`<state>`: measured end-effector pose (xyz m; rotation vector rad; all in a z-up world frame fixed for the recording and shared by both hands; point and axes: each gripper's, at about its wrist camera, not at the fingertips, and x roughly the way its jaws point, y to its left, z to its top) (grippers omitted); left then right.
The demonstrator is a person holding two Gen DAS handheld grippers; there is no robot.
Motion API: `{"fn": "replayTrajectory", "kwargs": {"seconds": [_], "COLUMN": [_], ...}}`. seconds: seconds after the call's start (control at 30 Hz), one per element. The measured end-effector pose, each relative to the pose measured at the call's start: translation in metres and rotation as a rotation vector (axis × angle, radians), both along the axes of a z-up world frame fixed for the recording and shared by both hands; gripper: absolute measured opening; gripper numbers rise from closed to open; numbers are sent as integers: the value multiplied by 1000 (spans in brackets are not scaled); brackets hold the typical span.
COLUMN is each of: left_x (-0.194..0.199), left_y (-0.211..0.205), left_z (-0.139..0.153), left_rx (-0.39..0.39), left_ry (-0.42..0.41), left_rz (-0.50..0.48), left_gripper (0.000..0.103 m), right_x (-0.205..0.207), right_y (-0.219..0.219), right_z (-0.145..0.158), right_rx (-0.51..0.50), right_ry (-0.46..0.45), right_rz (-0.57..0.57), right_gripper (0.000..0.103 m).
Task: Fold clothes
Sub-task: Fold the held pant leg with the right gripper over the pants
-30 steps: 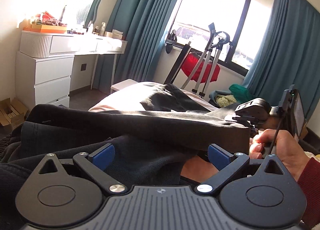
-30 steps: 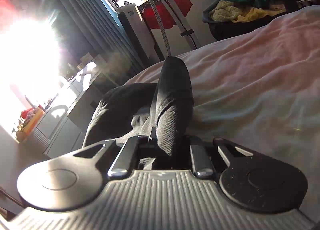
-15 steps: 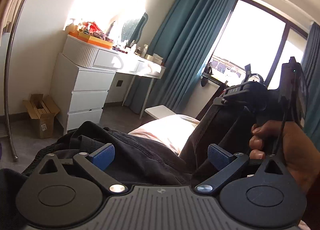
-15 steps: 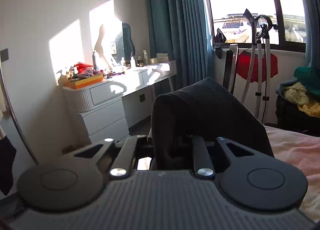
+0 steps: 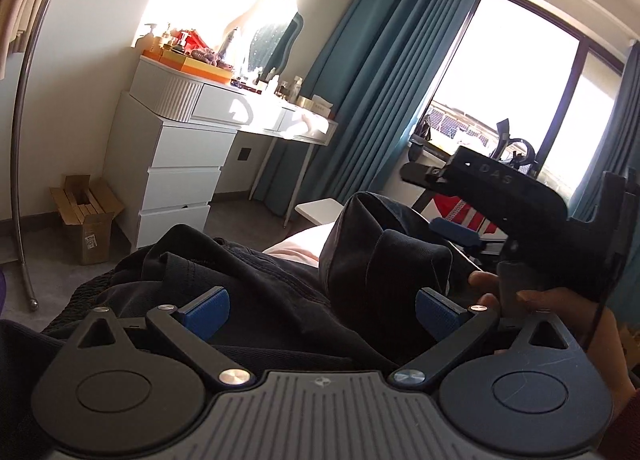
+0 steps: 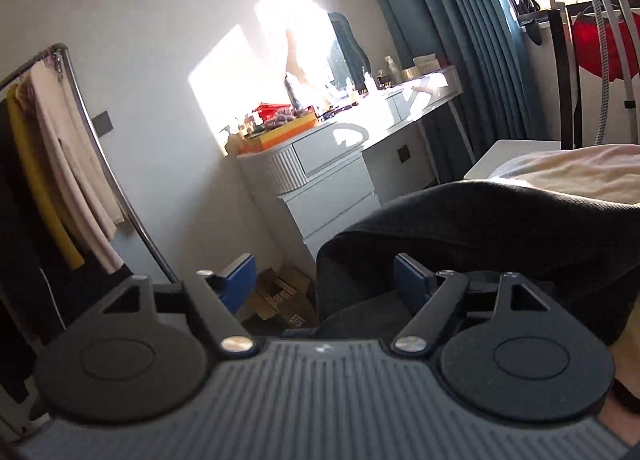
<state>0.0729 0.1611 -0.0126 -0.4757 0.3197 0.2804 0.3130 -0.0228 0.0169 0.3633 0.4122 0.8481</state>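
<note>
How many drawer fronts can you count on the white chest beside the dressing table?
3, stacked on the white chest: top, middle and bottom. The dark clothing may hide part of the bottom one.

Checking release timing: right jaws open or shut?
Opening. The right gripper shows its pads apart, and the dark garment lies by one pad only, unclamped.

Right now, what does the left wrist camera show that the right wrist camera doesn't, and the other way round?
Only the left wrist view shows the right gripper from outside, held in a hand, its fingers opening beside a raised fold of the dark garment.

Only the right wrist view shows the clothes rail with hanging towels.

Both show the garment, the white drawer unit, the cardboard box, the teal curtain and the pink bedding. Both grippers' fingers stand apart.
</note>
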Motion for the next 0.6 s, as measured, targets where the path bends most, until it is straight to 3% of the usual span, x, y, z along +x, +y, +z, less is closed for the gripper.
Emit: {"fn": "replayTrajectory", "kwargs": {"seconds": [0.07,0.13,0.2,0.23,0.3,0.37,0.5,0.6], "left_x": [-1,2,3,4,7,10,18,28], "left_y": [-6,-11,-18,-22,-27,-32,-35,-38], "left_z": [1,1,0,0,-2,-5,-13,-20], "left_rx": [8,11,24,28,31,46,60,76], "left_ry": [6,13,15,21,28,36,47,63], "left_rz": [8,-7,-17,-24,-41,-50,-40,-38], "left_gripper": [101,101,101,101,101,101,101,101], "right_x": [-1,-1,3,10,28,50,88,112], "right_y": [-46,-91,-132,-143,-153,-139,-109,-84], "right_z": [2,-10,-38,-55,-92,-121,-147,-143], "right_rx": [154,278,364,387,427,425,389,305], "right_ry": [5,30,129,204,364,468,549,551], "right_rz": [-106,-290,-467,-498,-508,-484,-453,-466], "right_gripper": [77,78,80,80,80,80,79,62]}}
